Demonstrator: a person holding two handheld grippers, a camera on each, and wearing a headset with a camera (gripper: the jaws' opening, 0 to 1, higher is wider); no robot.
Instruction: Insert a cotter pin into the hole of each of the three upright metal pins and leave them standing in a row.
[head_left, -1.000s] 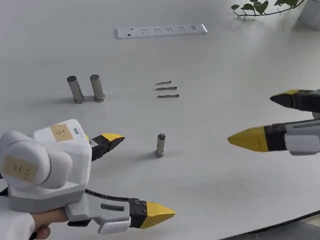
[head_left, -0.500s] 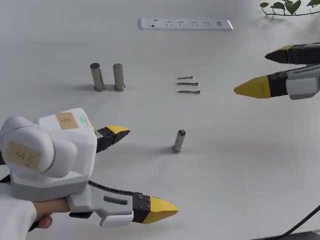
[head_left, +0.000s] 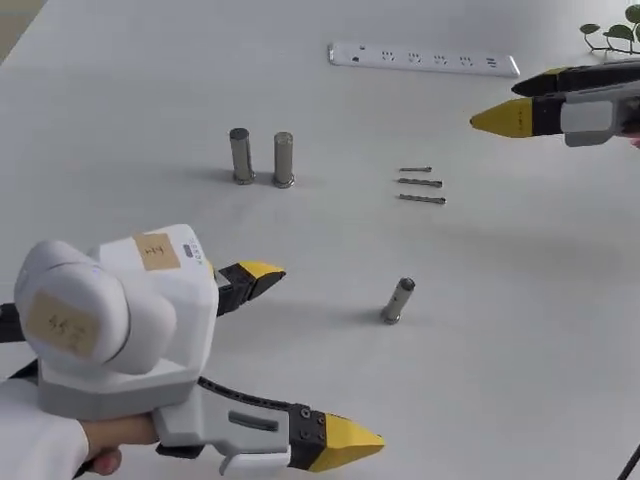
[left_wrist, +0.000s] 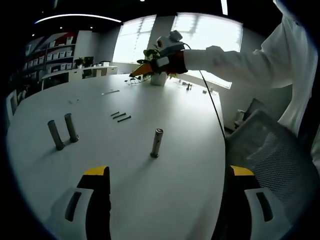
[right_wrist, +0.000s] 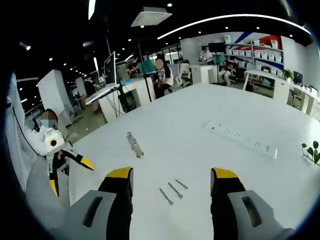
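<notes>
Two upright metal pins (head_left: 241, 155) (head_left: 284, 160) stand side by side at the back left of the white table. A third metal pin (head_left: 398, 300) stands alone nearer me, leaning slightly. Three cotter pins (head_left: 418, 183) lie in a short stack to the right of the pair. My left gripper (head_left: 318, 355) is open, low at the front left, with the lone pin (left_wrist: 157, 142) ahead between its jaws. My right gripper (head_left: 498, 103) is open in the air at the back right, and the cotter pins (right_wrist: 172, 191) lie just ahead of it.
A white power strip (head_left: 425, 58) lies along the back of the table. A potted plant (head_left: 610, 35) sits at the far right corner. The table's right edge runs near a mesh office chair (left_wrist: 270, 155). A person's white sleeve (left_wrist: 250, 60) holds the right gripper.
The head camera has shifted, sliding the scene to the right. My right gripper has lifted and moved toward the back of the table, closer to the cotter pins. The left gripper has barely moved.
</notes>
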